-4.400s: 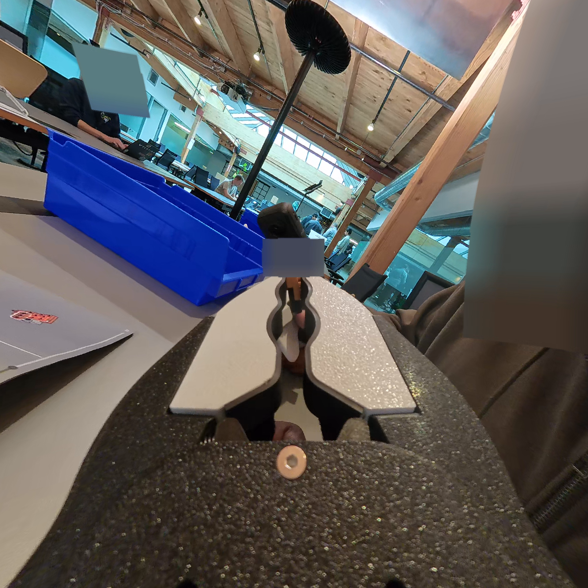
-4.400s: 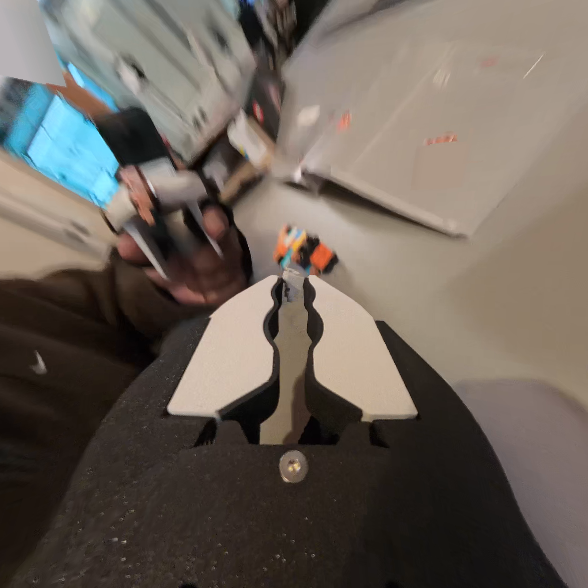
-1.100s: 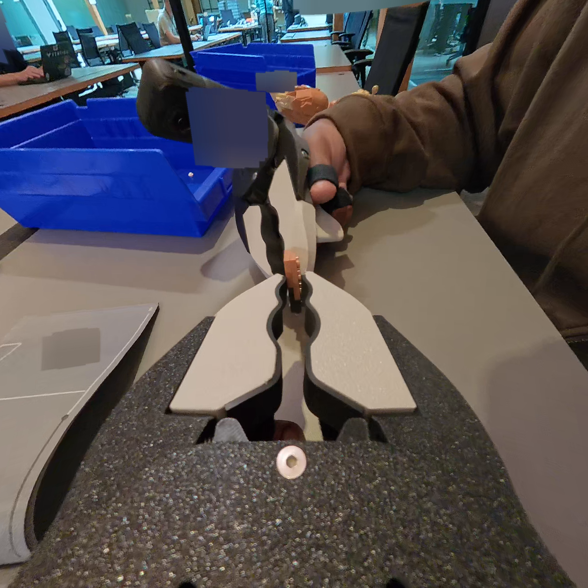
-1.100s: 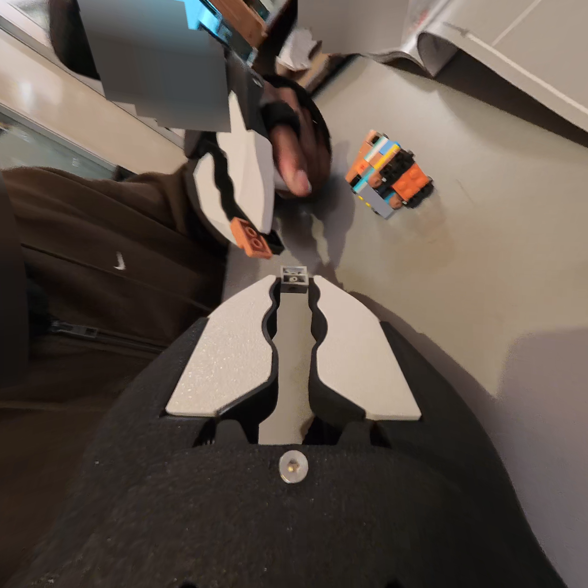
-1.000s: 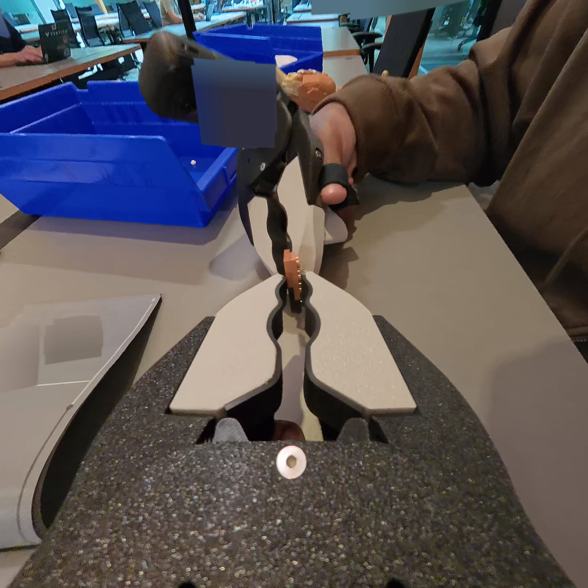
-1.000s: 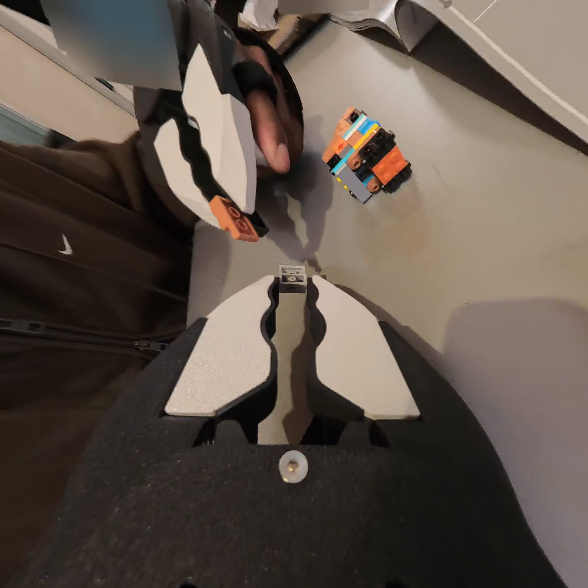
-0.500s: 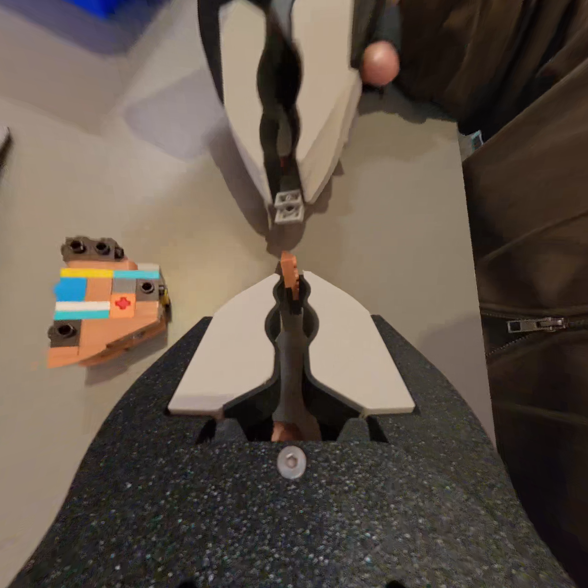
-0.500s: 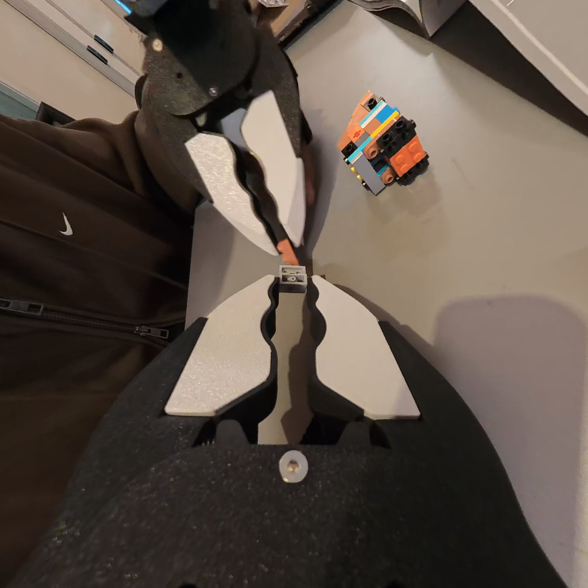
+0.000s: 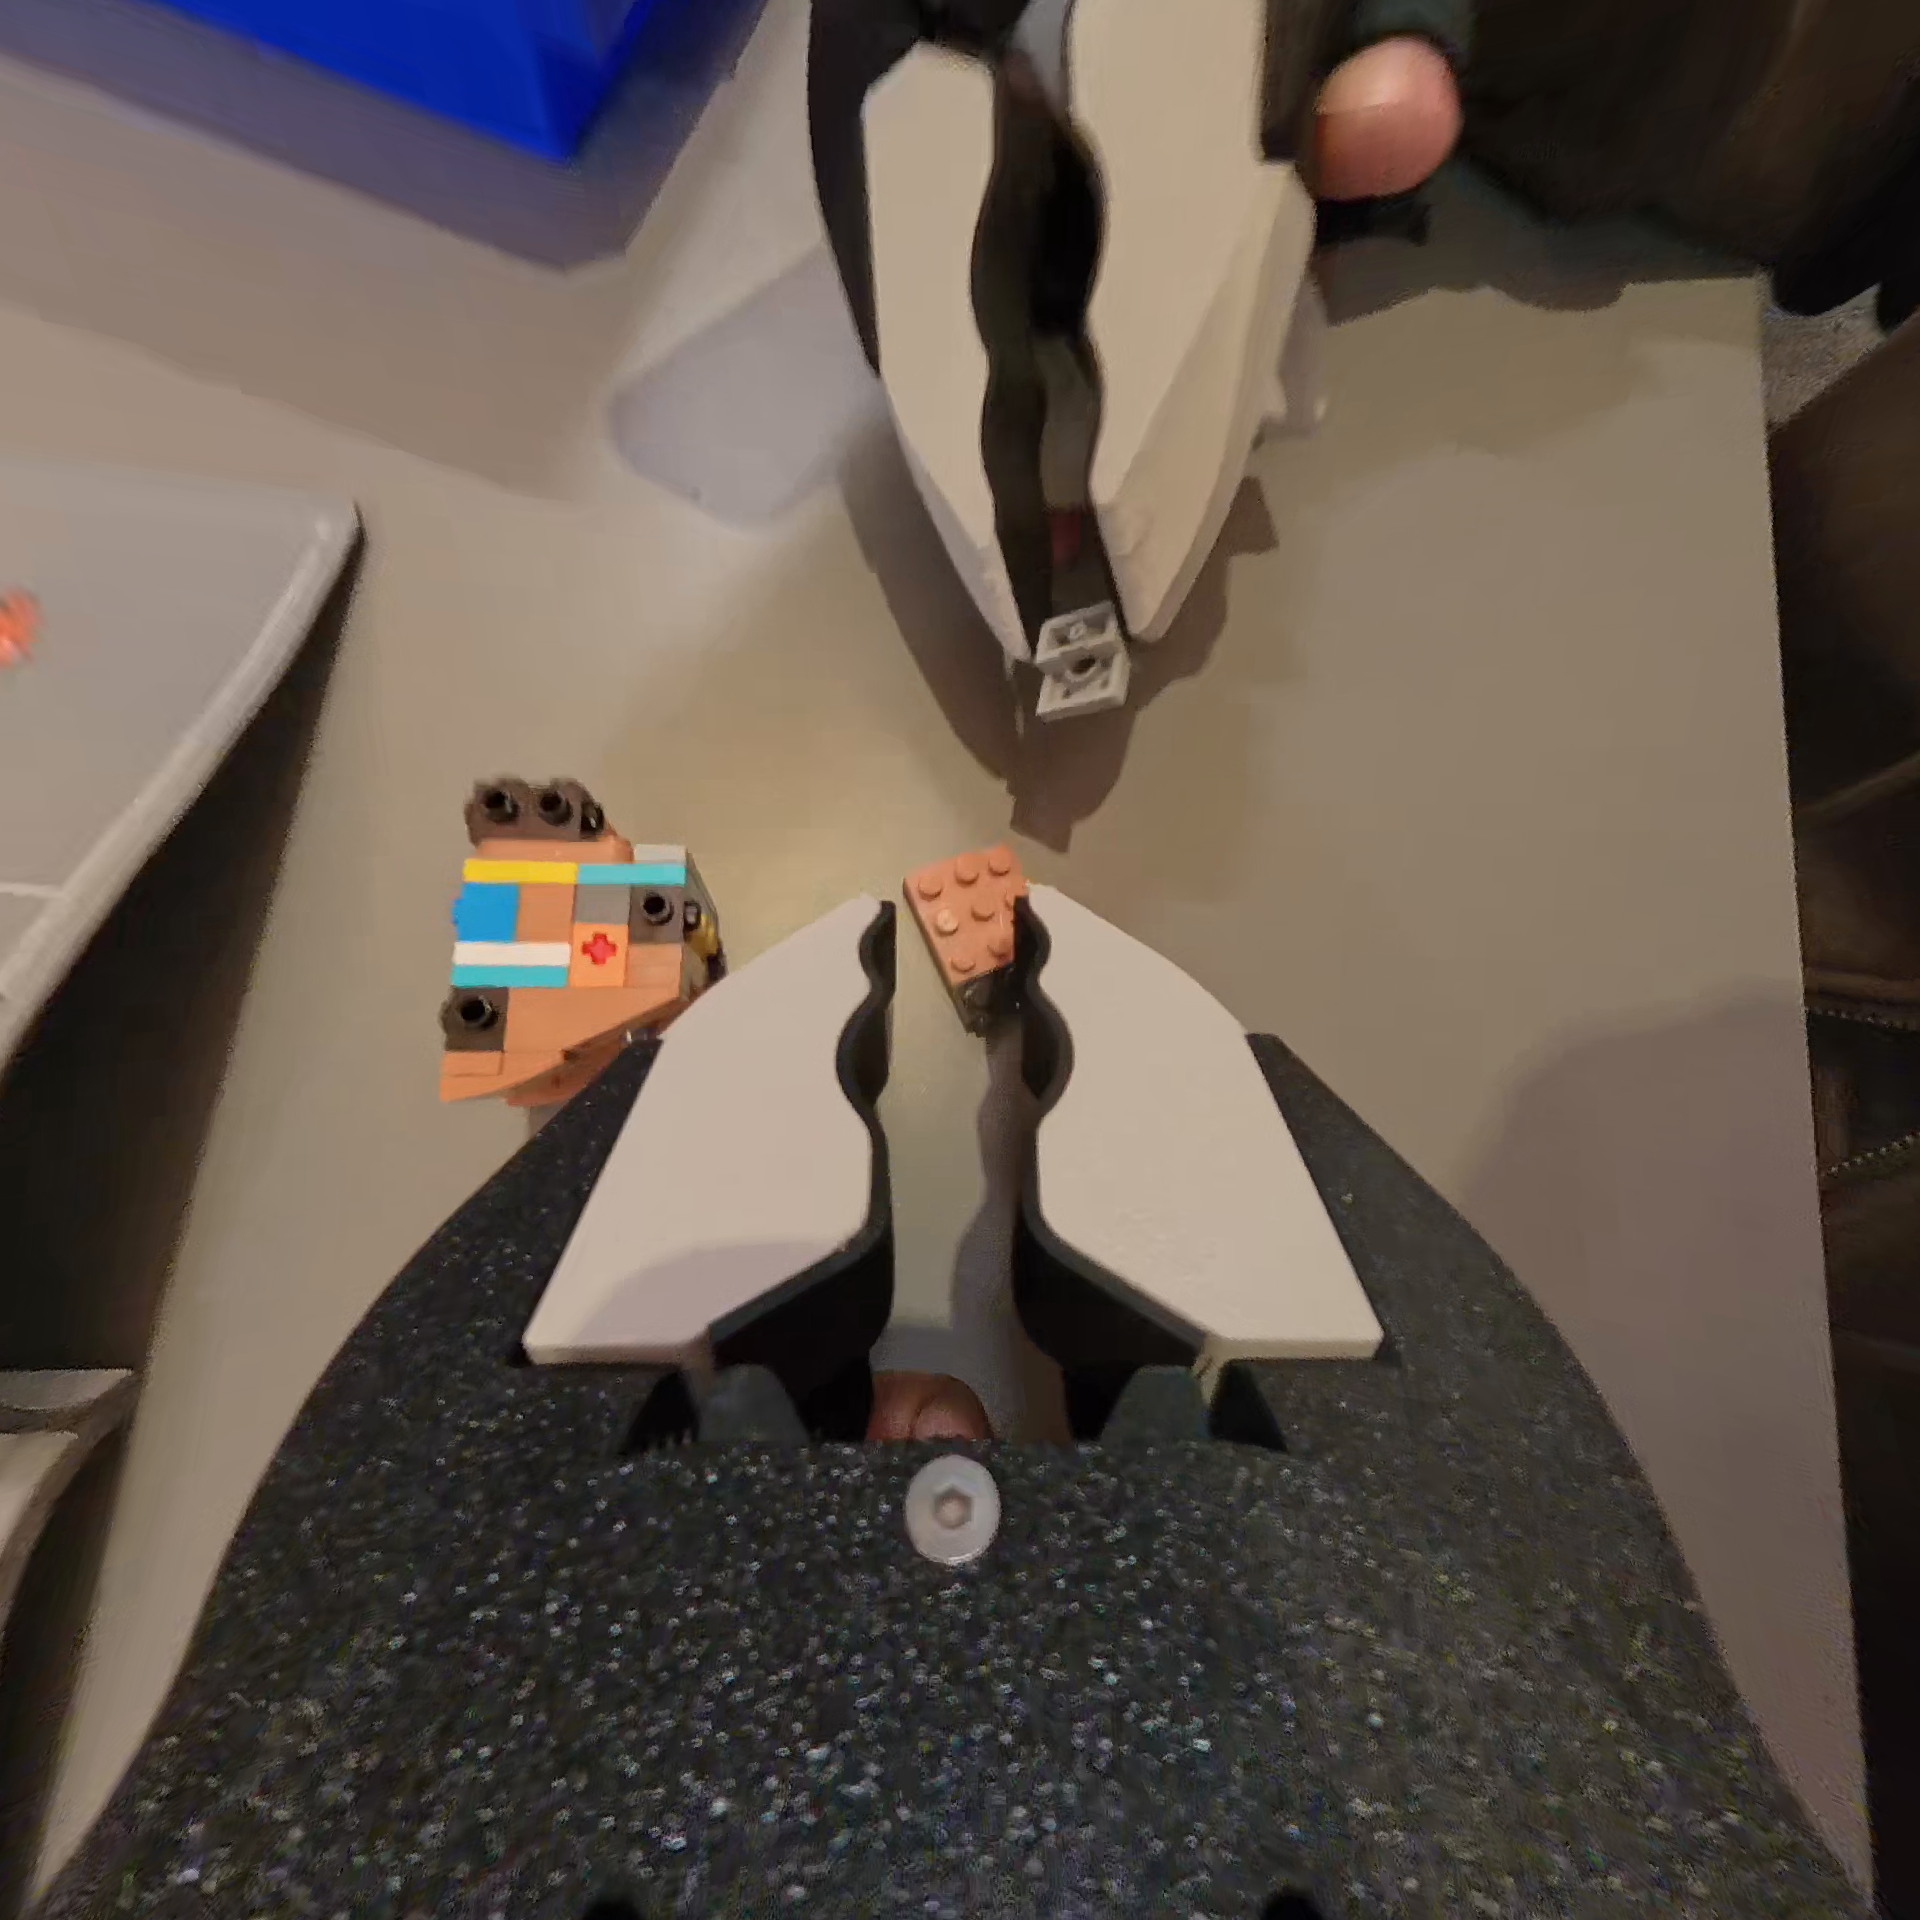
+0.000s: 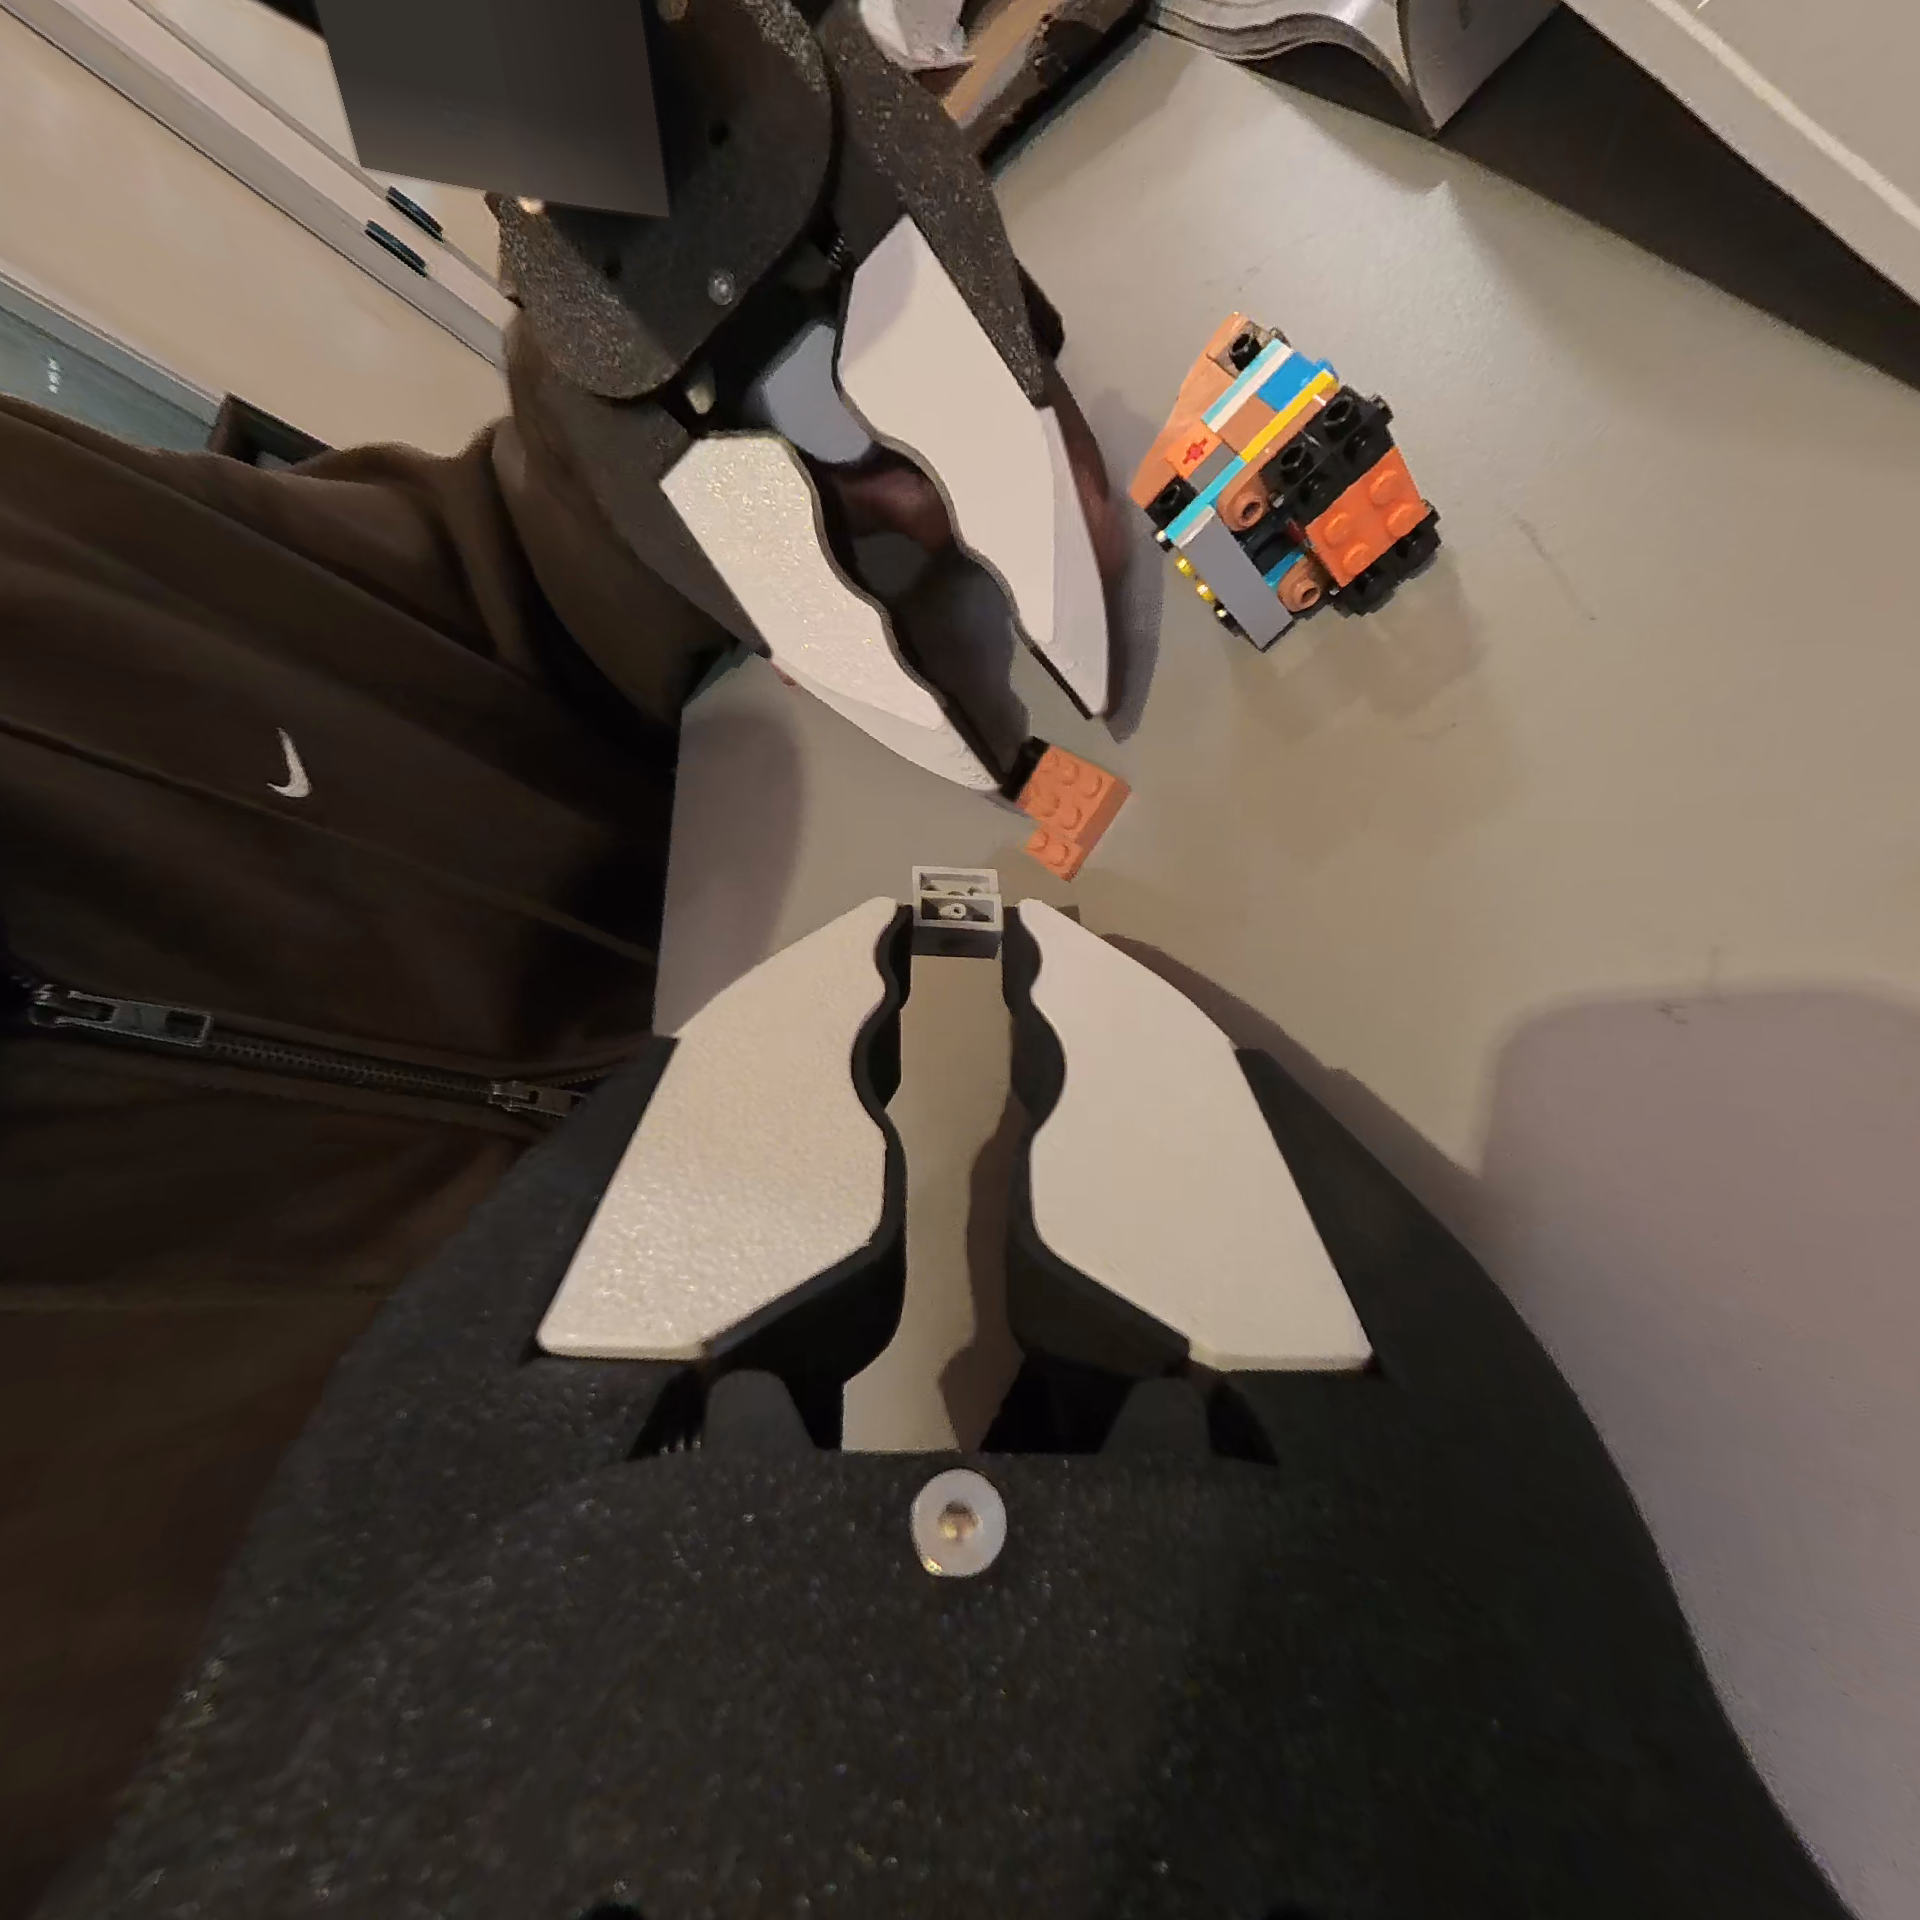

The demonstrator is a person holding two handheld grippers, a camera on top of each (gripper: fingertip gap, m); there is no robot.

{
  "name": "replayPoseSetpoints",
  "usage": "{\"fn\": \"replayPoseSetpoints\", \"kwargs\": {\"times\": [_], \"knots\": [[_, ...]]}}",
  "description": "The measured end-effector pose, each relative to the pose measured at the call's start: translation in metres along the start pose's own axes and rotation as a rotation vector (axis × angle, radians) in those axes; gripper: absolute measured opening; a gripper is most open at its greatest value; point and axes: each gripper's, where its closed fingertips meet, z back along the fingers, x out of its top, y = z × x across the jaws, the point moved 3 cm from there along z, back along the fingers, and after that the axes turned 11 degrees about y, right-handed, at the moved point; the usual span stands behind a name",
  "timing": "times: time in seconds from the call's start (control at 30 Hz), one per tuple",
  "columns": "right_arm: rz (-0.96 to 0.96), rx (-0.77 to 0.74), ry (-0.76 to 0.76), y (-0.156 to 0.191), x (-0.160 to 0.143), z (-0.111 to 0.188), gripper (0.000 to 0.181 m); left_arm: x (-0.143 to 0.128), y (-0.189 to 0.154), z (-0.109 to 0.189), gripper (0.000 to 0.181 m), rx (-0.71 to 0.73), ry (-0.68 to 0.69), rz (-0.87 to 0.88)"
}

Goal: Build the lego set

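My left gripper [image 9: 951, 914] is open, low over the grey table [image 9: 1455, 727]. An orange wedge plate [image 9: 966, 920] lies studs-up between its fingertips, against the right finger. In the right wrist view the plate [image 10: 1070, 816] lies at the tip of the left gripper [image 10: 1044, 743]. My right gripper [image 10: 956, 914] is shut on a small grey plate [image 10: 956, 909], just short of the orange plate. It also shows in the left wrist view [image 9: 1075, 623], holding the grey plate [image 9: 1081, 670]. A partly built multicoloured model [image 9: 561, 935] sits to the left [image 10: 1288, 478].
A blue bin [image 9: 416, 62] stands at the far left. A grey instruction sheet [image 9: 125, 644] lies at the left edge, with a booklet [image 10: 1662, 83] beyond the model. A person's brown jacket [image 10: 260, 831] fills the near side. Spacing between my two grippers at the tips: around 5 cm.
My left gripper has opened and the orange plate, held on edge before, now lies flat with its studs up. The right gripper still holds the grey plate.
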Motion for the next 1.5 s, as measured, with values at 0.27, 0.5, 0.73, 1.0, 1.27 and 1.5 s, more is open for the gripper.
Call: {"fn": "replayPoseSetpoints", "kwargs": {"times": [0.27,0.5,0.73,1.0,1.27,1.5], "knots": [[-0.038,0.194,-0.095,0.019,0.011,0.001,0.016,0.03,-0.027,0.021,0.023,0.206,-0.3,-0.494],[-0.065,0.275,-0.138,0.028,0.016,0.0,0.016,0.034,-0.035,0.017,0.009,0.29,-0.364,-0.634],[0.255,-0.073,-0.292,0.014,0.032,0.018,0.028,0.039,-0.02,0.022,0.005,-0.104,-0.428,-0.085],[0.994,-0.684,-0.248,0.03,0.027,0.008,0.037,0.036,-0.013,0.028,0.005,-0.495,-0.481,0.317],[1.057,-0.804,-0.24,0.03,0.028,-0.001,0.017,0.034,-0.01,0.026,0.006,-0.536,-0.462,0.37],[0.538,-0.571,-0.329,0.014,0.038,0.016,0.017,-0.001,-0.001,0.022,0.022,-0.044,-0.098,-0.066]]}}
